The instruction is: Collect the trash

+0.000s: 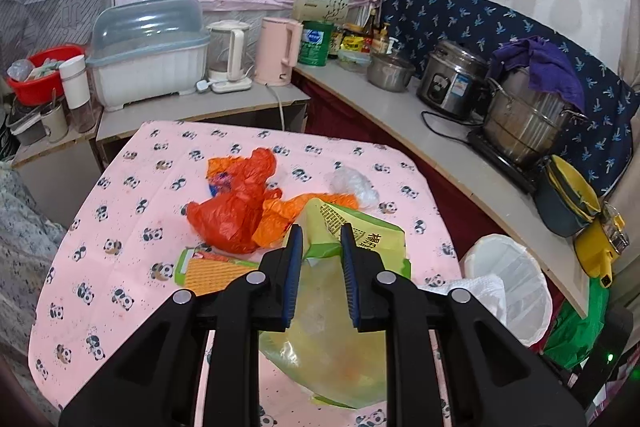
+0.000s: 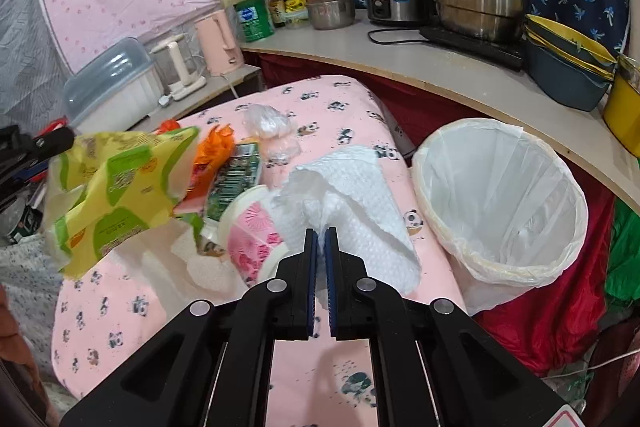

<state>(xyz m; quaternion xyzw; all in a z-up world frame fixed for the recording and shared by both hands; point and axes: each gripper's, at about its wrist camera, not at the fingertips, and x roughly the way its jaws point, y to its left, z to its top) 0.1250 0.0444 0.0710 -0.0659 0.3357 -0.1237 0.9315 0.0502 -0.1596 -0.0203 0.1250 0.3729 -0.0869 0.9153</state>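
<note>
My left gripper (image 1: 322,229) is shut on a yellow-green plastic bag (image 1: 352,231) and holds it above the pink panda tablecloth (image 1: 100,227); the bag also shows in the right wrist view (image 2: 116,187), with the left gripper at the far left (image 2: 24,155). My right gripper (image 2: 322,231) is shut on a white paper towel (image 2: 352,187), lifted just left of the white-lined trash bin (image 2: 500,195). The bin also shows in the left wrist view (image 1: 516,267). On the table lie a red plastic bag (image 1: 236,203), an orange wrapper (image 1: 216,269), a clear bag (image 1: 354,183) and a pink paper cup (image 2: 252,227).
A curved counter (image 1: 400,115) to the right carries a rice cooker (image 1: 452,79), a steel pot (image 1: 528,119) with a purple cloth, and stacked bowls (image 1: 568,195). A side shelf behind holds kettles (image 1: 276,51) and a dish box (image 1: 148,63).
</note>
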